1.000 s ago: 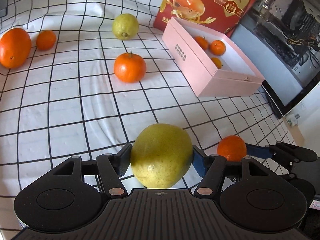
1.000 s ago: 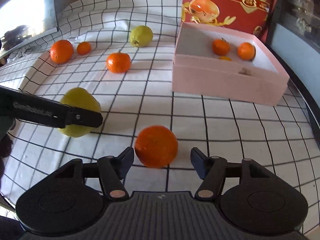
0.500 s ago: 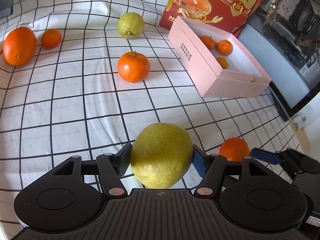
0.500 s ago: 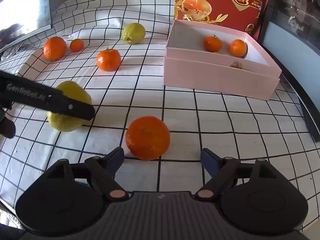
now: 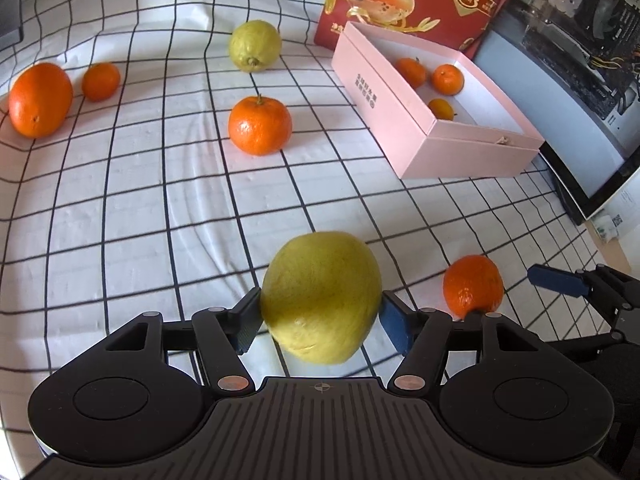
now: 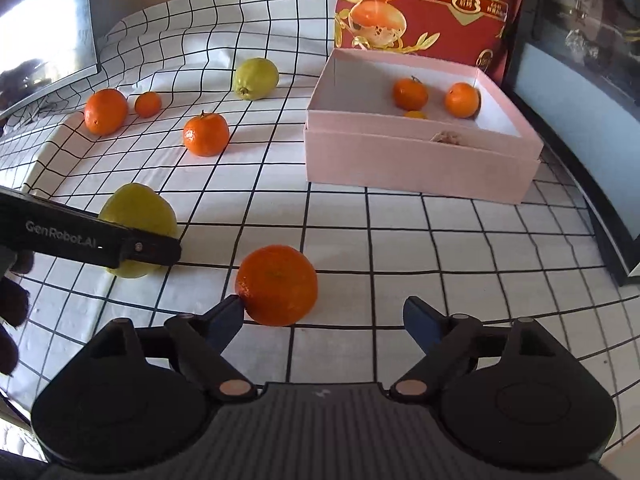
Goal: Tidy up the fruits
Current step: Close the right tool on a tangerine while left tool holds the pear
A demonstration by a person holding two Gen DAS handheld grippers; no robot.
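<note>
My left gripper (image 5: 320, 318) is shut on a yellow-green pear (image 5: 320, 296) and holds it above the checked cloth; the pear also shows in the right wrist view (image 6: 138, 222). My right gripper (image 6: 324, 316) is open, its left fingertip (image 6: 228, 312) touching an orange (image 6: 278, 285) that lies on the cloth; this orange also shows in the left wrist view (image 5: 473, 286). An open pink box (image 6: 416, 168) holds three small oranges (image 6: 410, 94).
On the cloth lie a tangerine (image 5: 260, 125), a second pear (image 5: 255, 45), a big orange (image 5: 40, 100) and a small one (image 5: 101, 81). A red gift bag (image 6: 424, 8) stands behind the box. A dark monitor (image 5: 568, 92) borders the right side.
My left gripper has lifted the pear and moved forward. My right gripper has opened wider and shifted right, so the orange now lies by its left finger.
</note>
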